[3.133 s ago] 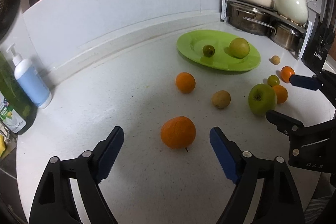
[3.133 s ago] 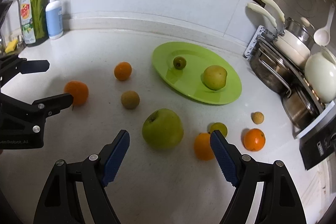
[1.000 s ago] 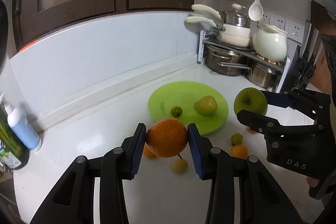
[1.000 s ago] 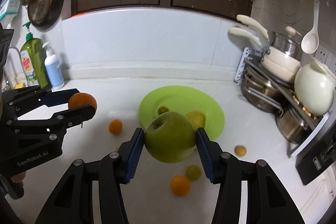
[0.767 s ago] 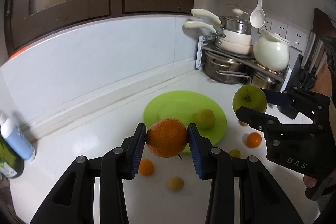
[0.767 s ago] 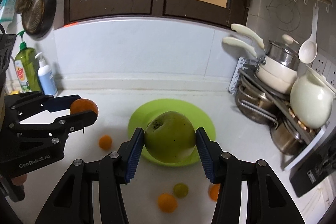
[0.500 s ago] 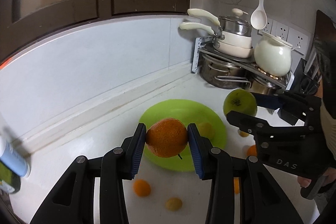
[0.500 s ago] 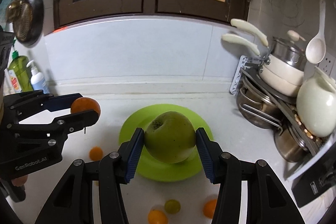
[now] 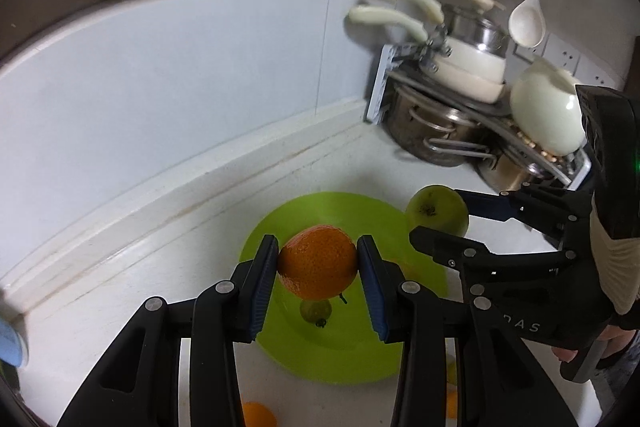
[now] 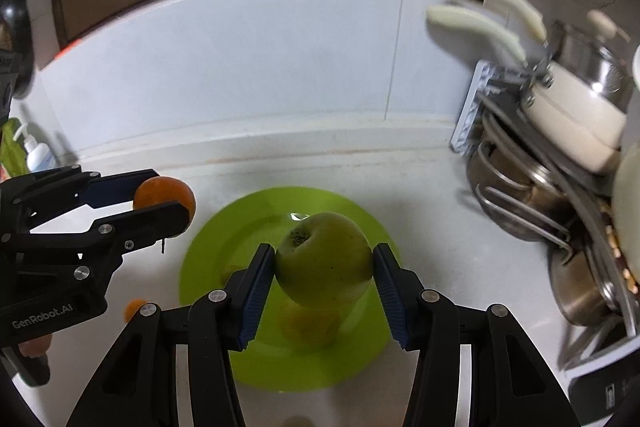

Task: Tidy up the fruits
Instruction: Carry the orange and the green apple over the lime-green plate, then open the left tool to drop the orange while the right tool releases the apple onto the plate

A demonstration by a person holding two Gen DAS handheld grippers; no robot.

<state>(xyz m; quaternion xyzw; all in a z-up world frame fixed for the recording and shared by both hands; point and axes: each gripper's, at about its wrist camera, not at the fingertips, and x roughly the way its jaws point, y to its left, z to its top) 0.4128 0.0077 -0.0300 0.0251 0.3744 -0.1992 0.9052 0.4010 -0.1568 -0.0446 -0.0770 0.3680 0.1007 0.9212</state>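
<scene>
My left gripper point(image 9: 318, 263) is shut on a large orange point(image 9: 318, 262) and hangs above the green plate point(image 9: 348, 351). In the right wrist view the same orange point(image 10: 165, 193) shows at the left in that gripper point(image 10: 158, 199). My right gripper point(image 10: 324, 277) is shut on a big green apple point(image 10: 325, 261), also above the green plate point(image 10: 216, 251); the left wrist view shows this apple point(image 9: 437, 213) at the right. A small green fruit point(image 9: 316, 311) lies on the plate. A yellowish fruit point(image 10: 308, 323) on the plate is mostly hidden under the apple.
A rack of steel pots and cream pans point(image 9: 448, 95) stands at the right against the wall, with a white jar point(image 9: 546, 115) and a hanging ladle point(image 9: 528, 23). Small oranges point(image 9: 256, 415) point(image 10: 134, 309) lie on the white counter. A soap bottle point(image 10: 36, 151) stands far left.
Both grippers, each holding its fruit, have travelled forward across the counter to above the green plate. The plate now sits closer and lower in both views; the loose fruits have slid out of sight.
</scene>
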